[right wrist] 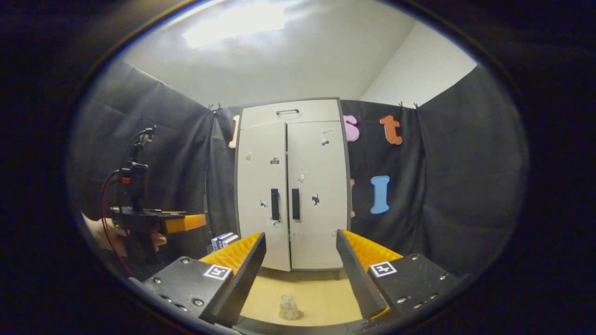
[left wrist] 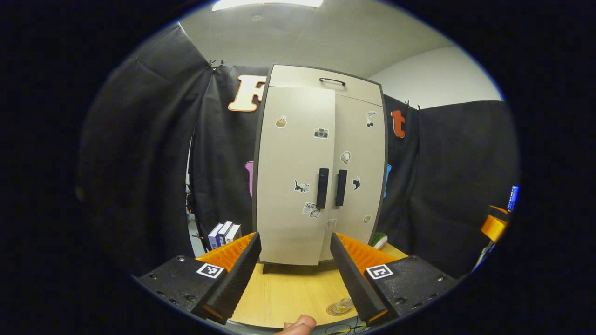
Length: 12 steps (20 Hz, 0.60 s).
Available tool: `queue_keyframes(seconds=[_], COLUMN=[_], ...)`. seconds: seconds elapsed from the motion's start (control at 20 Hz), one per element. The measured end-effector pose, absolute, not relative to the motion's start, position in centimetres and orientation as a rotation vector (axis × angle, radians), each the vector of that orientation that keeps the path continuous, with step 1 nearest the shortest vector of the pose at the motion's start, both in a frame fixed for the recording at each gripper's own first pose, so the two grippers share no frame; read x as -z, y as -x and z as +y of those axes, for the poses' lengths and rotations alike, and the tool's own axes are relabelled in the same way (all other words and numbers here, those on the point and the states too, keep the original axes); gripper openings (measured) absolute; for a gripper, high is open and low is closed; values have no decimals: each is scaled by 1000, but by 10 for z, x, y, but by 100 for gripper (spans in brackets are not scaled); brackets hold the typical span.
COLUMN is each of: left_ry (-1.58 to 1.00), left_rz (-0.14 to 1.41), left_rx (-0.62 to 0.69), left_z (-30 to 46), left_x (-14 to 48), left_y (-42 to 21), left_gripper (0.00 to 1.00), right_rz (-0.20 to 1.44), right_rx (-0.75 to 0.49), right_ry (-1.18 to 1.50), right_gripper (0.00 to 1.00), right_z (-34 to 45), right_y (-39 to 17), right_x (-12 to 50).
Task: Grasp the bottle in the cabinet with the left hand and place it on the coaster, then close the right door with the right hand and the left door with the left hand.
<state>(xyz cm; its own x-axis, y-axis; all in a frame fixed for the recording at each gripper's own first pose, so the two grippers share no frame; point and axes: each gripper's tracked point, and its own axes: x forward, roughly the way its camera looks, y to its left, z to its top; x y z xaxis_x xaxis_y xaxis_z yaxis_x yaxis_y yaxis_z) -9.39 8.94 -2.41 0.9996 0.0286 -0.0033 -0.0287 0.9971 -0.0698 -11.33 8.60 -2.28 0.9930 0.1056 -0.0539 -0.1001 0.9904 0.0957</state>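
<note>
We judge the task essentially complete: the bottle point(right wrist: 288, 306) stands on the coaster point(right wrist: 290, 316) on the bench point(right wrist: 321, 291), and both doors of the cabinet point(right wrist: 291, 186) are closed. Left gripper point(left wrist: 294, 274) and right gripper point(right wrist: 300, 274) jaws are released, holding nothing.

A staged recording booth, not a home; black cloth point(right wrist: 447, 186) drapes the walls at 9 and 3 o'clock; a stickered cabinet point(right wrist: 291, 186) stands on a wooden counter point(right wrist: 321, 293) at 12.

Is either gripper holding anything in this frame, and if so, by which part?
Nothing is held. The left gripper and right gripper are both open and empty; the bottle stands on the table.
</note>
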Motion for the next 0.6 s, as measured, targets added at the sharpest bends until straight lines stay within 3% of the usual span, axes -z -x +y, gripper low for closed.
queue_keyframes(seconds=[0.1,0.2,0.55,0.6], left_ry=[64,66,101,93], left_rz=[-8,-26,-60,-66], left_rx=[-30,-14,-3,-10], left_z=[86,78,73,76], left_x=[20,15,-15,-21], left_y=[89,86,77,76], left_gripper=[95,95,95,95], right_rz=[69,69,43,37], right_rx=[-80,-79,-53,-56], right_ry=[-90,-84,-83,-79], right_gripper=[89,93,89,92], right_z=[79,79,67,67], right_y=[110,106,89,86], right_x=[24,23,13,10])
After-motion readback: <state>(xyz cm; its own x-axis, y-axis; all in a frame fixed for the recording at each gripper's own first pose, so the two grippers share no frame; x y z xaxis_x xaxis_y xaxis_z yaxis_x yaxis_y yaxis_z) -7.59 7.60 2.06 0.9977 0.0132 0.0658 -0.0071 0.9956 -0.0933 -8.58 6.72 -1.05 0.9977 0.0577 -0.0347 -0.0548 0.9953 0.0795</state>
